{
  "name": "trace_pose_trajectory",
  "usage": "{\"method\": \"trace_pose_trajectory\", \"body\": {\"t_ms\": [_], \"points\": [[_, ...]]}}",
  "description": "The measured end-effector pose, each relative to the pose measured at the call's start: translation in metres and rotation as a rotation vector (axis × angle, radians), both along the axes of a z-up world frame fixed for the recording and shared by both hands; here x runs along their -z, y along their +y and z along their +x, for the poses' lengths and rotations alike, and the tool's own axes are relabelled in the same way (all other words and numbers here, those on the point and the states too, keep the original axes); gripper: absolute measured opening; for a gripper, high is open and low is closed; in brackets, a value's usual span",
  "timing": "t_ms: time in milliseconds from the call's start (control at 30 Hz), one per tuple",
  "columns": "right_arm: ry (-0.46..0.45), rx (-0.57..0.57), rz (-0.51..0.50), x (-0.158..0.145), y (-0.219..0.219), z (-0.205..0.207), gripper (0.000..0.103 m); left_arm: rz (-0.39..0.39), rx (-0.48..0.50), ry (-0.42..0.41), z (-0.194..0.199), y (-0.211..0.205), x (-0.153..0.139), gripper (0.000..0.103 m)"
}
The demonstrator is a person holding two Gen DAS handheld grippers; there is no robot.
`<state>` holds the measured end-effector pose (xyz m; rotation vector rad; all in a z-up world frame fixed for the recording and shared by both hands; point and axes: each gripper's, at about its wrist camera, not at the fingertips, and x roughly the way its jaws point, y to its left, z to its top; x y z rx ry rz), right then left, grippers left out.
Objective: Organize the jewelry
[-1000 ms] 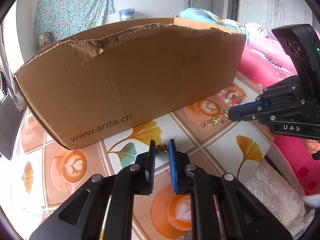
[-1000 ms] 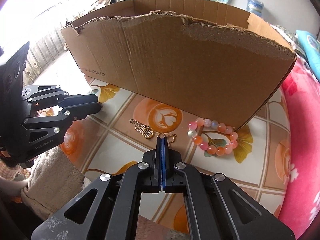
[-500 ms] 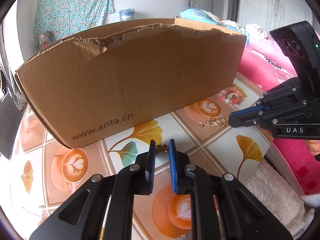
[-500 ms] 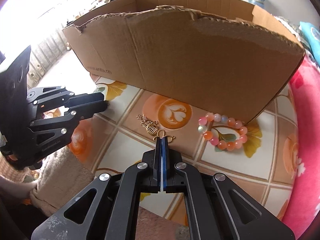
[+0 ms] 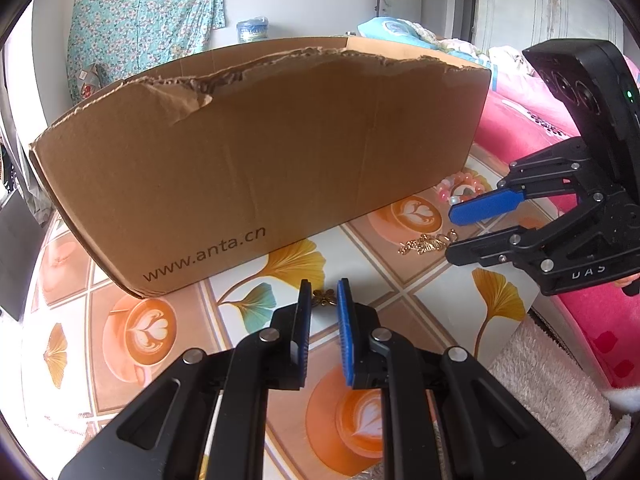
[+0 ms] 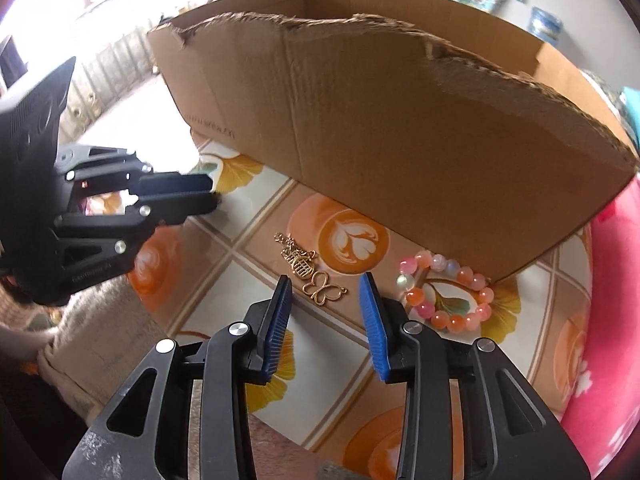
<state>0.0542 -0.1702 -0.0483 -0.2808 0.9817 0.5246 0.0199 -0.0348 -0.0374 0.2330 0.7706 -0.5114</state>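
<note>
Right gripper opening over gold butterfly charm, left gripper slightly parted, empty; cardboard box just behind, bead bracelet beside it.

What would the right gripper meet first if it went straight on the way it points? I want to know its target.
Probably the gold butterfly charm: it lies on the patterned table just ahead of the right gripper, whose jaws are opening with nothing between them. The ornate gold charm lies just beyond it. Depth is uncertain.
</note>
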Motion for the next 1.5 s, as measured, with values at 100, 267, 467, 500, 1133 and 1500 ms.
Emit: {"method": "trace_pose_trajectory", "body": {"t_ms": [100,267,467,500,1133,1500], "points": [[0.013,-0.016,-0.011,0.001,0.002,-0.003,0.018,0.0,0.0,0.0,0.0,0.0,0.0,0.012],[0.012,-0.022,-0.018,0.001,0.007,-0.003,0.018,0.0,-0.001,0.001,0.0,0.0,0.0,0.012],[0.007,-0.007,-0.012,0.002,0.011,-0.005,0.018,-0.002,0.005,0.0,-0.001,0.0,0.0,0.012],[0.005,-0.004,-0.009,0.002,0.01,-0.007,0.018,-0.003,0.005,-0.001,-0.001,0.0,0.0,0.012],[-0.268,-0.014,0.241,-0.13,0.003,-0.032,0.018,-0.222,0.06,-0.203,-0.007,0.039,-0.13,0.012],[0.0,0.112,0.151,-0.088,0.027,0.093,0.018,-0.069,-0.066,0.122,0.131,0.012,-0.091,0.013]]}}
